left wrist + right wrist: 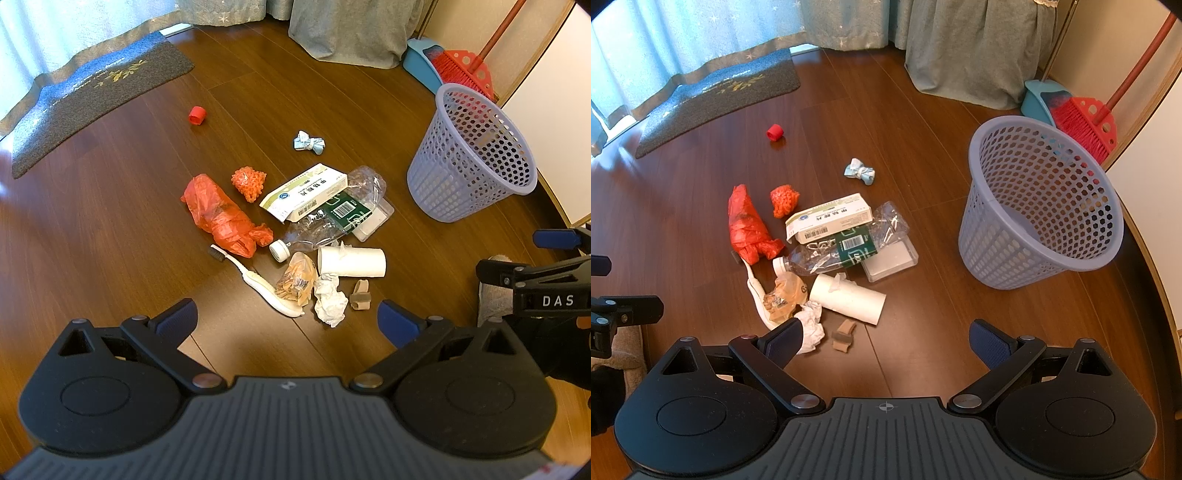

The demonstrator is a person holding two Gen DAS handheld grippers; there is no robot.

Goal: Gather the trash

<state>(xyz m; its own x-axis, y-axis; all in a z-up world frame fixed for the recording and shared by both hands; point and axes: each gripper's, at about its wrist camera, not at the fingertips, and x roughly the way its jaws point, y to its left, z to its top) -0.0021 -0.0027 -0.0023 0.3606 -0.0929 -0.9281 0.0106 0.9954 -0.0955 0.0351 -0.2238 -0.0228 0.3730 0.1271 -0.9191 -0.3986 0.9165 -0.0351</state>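
Note:
Trash lies in a heap on the wooden floor: a red plastic bag (218, 216) (748, 225), an orange net ball (248, 182), a white carton (306, 192) (831, 218), a crushed clear bottle (332, 221) (842, 247), a paper roll (351, 261) (847, 299), a white toothbrush (258, 286), crumpled tissue (330, 301) (812, 325). A red cap (197, 115) and a blue wrapper (309, 142) lie apart, farther back. The lilac mesh basket (471, 155) (1039, 203) stands upright on the right. My left gripper (286, 321) and right gripper (886, 343) hover open above the floor, holding nothing.
A grey doormat (96, 92) lies at the back left below curtains. A red broom (1086, 122) and blue dustpan (1041, 99) lean in the right corner behind the basket. A person's socked foot (493, 291) stands by the right gripper.

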